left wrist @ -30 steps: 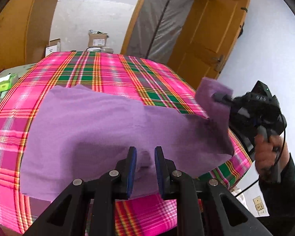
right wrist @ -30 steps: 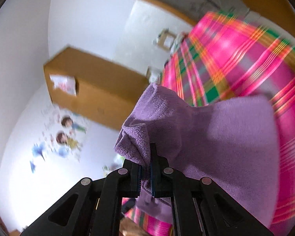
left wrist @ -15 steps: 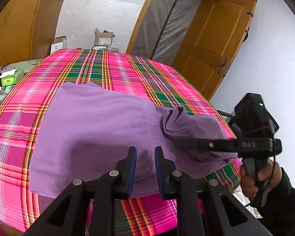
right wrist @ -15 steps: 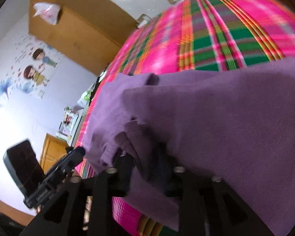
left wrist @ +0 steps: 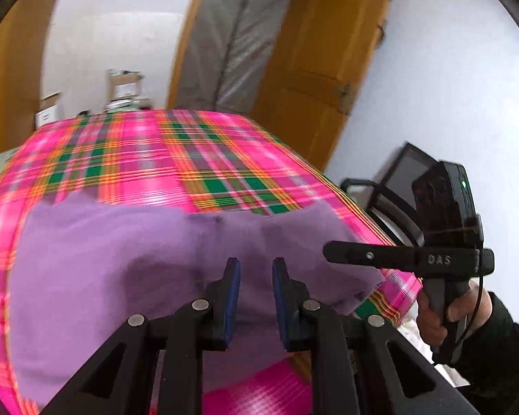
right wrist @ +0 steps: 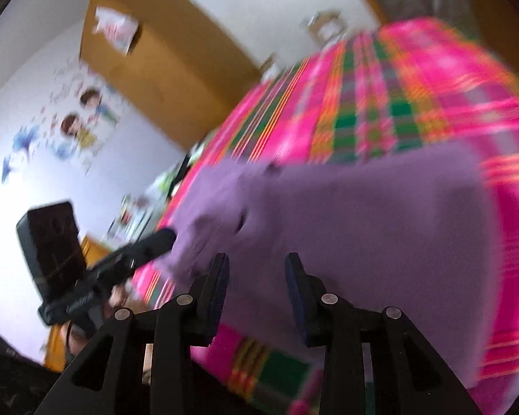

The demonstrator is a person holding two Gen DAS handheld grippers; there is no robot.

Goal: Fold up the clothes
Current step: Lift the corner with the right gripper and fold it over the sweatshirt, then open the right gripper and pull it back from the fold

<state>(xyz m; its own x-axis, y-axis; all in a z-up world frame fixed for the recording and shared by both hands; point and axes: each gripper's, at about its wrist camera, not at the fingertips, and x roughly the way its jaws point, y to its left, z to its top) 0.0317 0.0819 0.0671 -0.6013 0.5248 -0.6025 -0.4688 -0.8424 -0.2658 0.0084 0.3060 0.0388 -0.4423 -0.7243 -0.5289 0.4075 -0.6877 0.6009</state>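
Observation:
A purple cloth point(left wrist: 138, 259) lies folded on the pink plaid tablecloth point(left wrist: 190, 152), near the table's front edge. My left gripper point(left wrist: 256, 271) hovers over the cloth's near edge, jaws a little apart, nothing pinched between the blue pads. My right gripper point(right wrist: 256, 273) stands open above the cloth point(right wrist: 363, 228), with nothing between its pads. In the left wrist view the right gripper point(left wrist: 330, 252) comes in from the right, its tips over the cloth's right corner. In the right wrist view the left gripper point(right wrist: 164, 238) reaches the cloth's left corner.
A person's hand point(left wrist: 443, 311) holds the right gripper's handle off the table's right corner. A wooden door point(left wrist: 321, 69) and cardboard boxes point(left wrist: 124, 86) stand beyond the table. A wooden cabinet point(right wrist: 162, 69) and wall stickers point(right wrist: 69, 128) are on the left.
The right gripper held a raised corner of the cloth, laid it over onto the cloth and let go. Its jaws now stand open and it has drawn back toward the table's edge.

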